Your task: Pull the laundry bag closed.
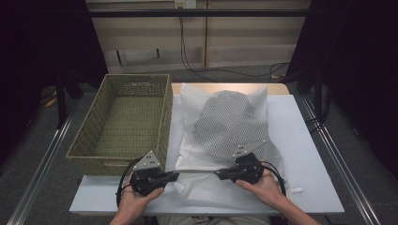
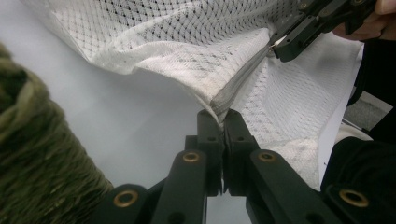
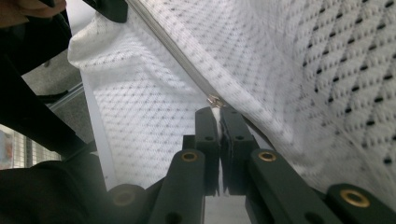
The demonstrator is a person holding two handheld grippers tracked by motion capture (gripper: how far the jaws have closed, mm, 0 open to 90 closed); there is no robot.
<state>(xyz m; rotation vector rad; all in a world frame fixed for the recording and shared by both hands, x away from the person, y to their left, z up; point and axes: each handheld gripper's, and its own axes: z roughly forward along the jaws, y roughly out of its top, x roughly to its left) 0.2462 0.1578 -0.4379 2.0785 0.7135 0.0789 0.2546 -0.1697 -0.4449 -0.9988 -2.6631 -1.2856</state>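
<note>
White mesh laundry bag (image 1: 225, 136) lies on the white table (image 1: 309, 173), near-centre, with something dark inside it showing through the mesh; the wicker basket (image 1: 124, 122) sits just left of it, touching or nearly so. The left gripper (image 1: 174, 176) is clamped on the bag's near-left corner at the end of the zipper seam (image 2: 243, 77), jaws closed tight on fabric in the left gripper view. The right gripper (image 1: 219, 176) is pinched on the small metal zipper pull (image 3: 215, 100), jaws narrow, closed on the tab or the fabric right at it; hard to tell which exactly. The seam is stretched straight between the two grippers along the bag's near edge. The step looks like running the zipper, direction unclear. To do it well, the left gripper should anchor the corner and hold the tension so the tape stays flat and straight, while the right one pulls the slider strictly along the seam line, not up or away from it. Loose mesh beside the slider could snag, so slow and level is best. Grip on the tab looks shallow and could slip if yanked.
</note>
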